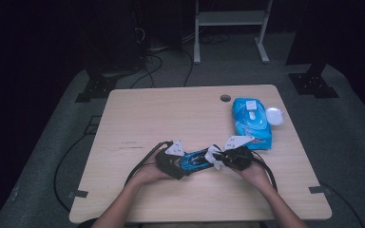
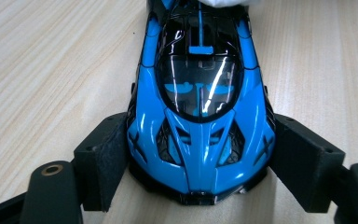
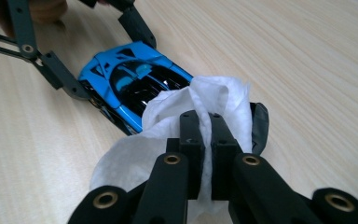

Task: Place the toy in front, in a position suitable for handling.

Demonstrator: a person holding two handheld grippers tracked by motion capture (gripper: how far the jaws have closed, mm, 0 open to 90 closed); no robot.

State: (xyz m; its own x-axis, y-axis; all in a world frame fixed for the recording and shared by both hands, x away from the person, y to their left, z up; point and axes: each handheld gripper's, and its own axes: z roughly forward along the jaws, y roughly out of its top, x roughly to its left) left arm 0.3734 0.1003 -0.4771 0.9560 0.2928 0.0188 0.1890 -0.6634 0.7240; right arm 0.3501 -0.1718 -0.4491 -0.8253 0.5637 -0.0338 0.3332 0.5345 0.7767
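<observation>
While the left gripper (image 2: 198,163) clamps the glossy blue-and-black toy sports car (image 2: 199,107) near the tabletop's (image 1: 171,114) front edge, the right gripper (image 3: 204,122), pinching a white wet wipe (image 3: 168,126), rests at its far end (wiping appears under way); next, likely sweep along the body.

Glossy blue-black toy car (image 2: 199,116) flat on table, white wipe (image 3: 177,126) draped over its rear

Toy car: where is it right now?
In the high view, the toy car sits near the table's front edge, clamped by the left claw, the wipe at its far end.
</observation>
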